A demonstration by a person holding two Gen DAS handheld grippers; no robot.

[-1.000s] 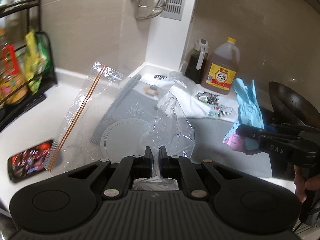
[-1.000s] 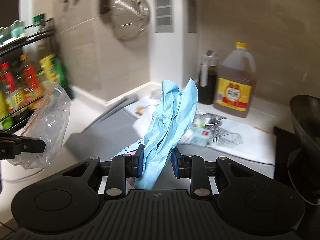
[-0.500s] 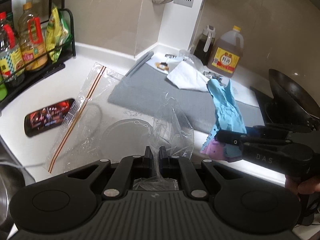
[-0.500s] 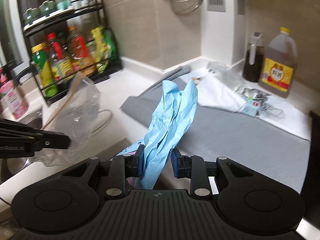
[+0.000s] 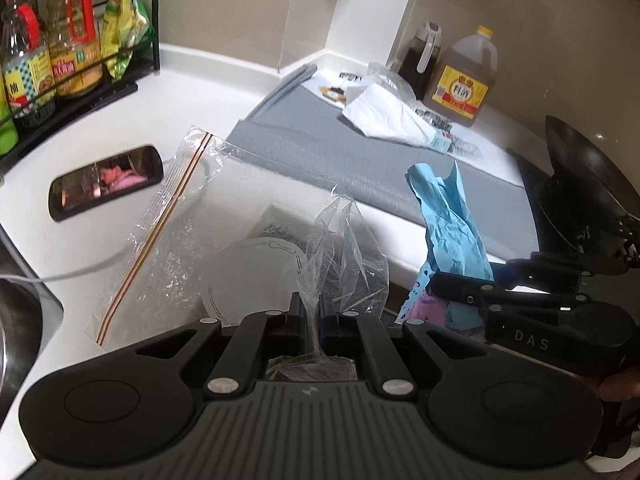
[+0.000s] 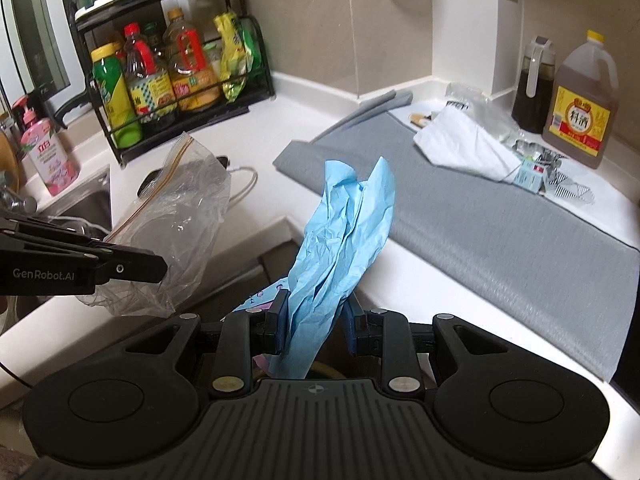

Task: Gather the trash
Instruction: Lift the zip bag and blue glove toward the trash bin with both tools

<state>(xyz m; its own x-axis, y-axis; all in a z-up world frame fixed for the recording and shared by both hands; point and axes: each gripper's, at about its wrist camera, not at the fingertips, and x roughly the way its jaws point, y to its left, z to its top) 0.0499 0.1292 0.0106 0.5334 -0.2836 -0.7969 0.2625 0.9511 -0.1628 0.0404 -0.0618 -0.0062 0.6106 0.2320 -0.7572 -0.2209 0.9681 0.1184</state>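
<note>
My left gripper (image 5: 310, 312) is shut on the crumpled edge of a clear zip bag (image 5: 176, 240) with a red seal stripe; the bag hangs over the white counter's front edge. In the right wrist view the same gripper (image 6: 160, 269) reaches in from the left with the bag (image 6: 188, 200) bulging above it. My right gripper (image 6: 316, 316) is shut on a crumpled blue paper (image 6: 344, 232) that stands up between its pads, with a pink patterned scrap (image 6: 260, 295) under it. Seen from the left wrist, the right gripper (image 5: 438, 286) and the blue paper (image 5: 452, 224) sit just right of the bag.
A grey mat (image 6: 500, 232) carries a white tissue (image 6: 460, 144) and small wrappers (image 6: 536, 172) near a cooking wine jug (image 6: 580, 120). A bottle rack (image 6: 160, 80) stands at the back left, a phone (image 5: 106, 182) lies on the counter, a sink (image 6: 88, 204) at left, a wok (image 5: 580, 168) at right.
Both grippers have drawn back from the mat toward the counter's front edge and tilted down. The bag and the blue paper stay gripped as before.
</note>
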